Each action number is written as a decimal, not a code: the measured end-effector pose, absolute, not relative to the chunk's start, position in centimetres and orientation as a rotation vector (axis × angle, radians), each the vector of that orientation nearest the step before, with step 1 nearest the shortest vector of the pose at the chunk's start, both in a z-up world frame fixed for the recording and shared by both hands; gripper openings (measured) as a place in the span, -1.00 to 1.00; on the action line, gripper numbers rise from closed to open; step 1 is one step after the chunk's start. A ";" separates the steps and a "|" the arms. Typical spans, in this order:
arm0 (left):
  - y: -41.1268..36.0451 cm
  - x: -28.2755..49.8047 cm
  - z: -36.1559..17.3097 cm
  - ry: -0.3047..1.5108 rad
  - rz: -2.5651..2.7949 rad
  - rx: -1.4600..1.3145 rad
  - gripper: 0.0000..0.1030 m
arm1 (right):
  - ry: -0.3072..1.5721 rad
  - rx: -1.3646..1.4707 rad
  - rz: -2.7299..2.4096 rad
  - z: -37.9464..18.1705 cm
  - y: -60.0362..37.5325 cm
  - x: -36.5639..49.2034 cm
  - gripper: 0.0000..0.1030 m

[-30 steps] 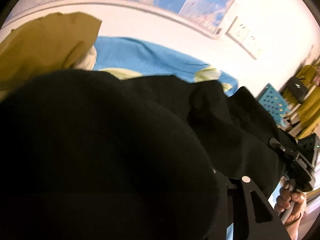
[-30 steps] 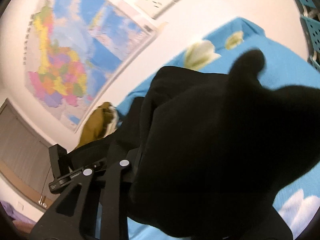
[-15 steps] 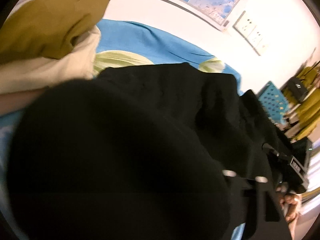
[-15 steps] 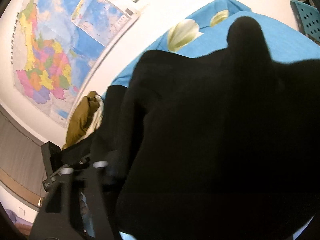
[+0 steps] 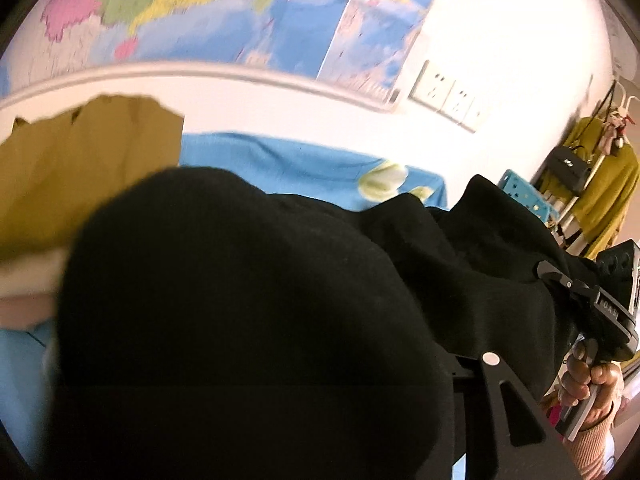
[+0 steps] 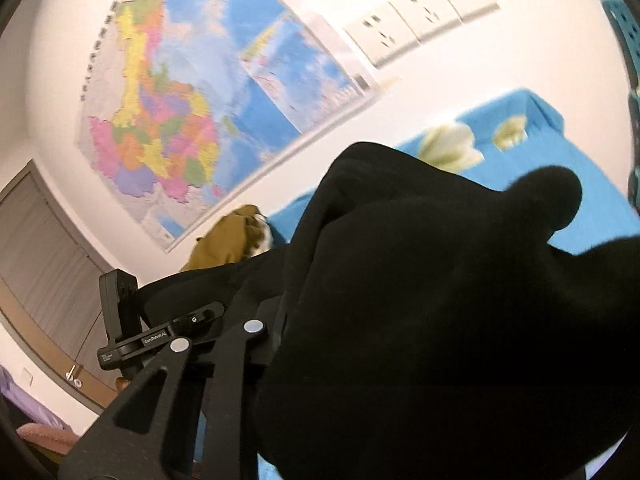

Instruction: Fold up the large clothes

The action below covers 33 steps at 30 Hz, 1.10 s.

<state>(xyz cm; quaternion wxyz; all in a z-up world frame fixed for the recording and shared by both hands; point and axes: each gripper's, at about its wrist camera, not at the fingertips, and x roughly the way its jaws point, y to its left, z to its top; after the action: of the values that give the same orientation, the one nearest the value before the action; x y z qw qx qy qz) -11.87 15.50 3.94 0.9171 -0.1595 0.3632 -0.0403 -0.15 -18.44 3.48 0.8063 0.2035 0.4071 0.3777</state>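
Black garment [image 5: 248,320] is lifted over the blue floral bedsheet [image 5: 288,164], bunched across both lenses. Left gripper [image 5: 460,364]: fingertips buried in the black fabric, can't tell whether spread or pinched. Right gripper [image 6: 256,344]: same, the cloth covers its tips, can't tell its state. In the left view the right gripper [image 5: 592,312] sits at the garment's far end, hand [image 5: 588,384] on its handle. Mustard garment [image 5: 84,168] lies at the bed's wall-side edge, beyond the black one. Wall map [image 6: 192,92] and sockets [image 6: 416,20] above the bed.
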 end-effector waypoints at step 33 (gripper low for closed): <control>25.0 -14.1 21.1 0.424 0.139 -0.182 -0.20 | 0.603 0.346 1.093 18.3 -2.3 5.8 -0.54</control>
<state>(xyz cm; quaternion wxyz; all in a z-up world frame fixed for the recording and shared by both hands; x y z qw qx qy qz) -14.07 24.98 21.14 0.9712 -0.0901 0.2098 0.0686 5.76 -2.29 18.27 0.7975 0.1612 0.2809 0.5090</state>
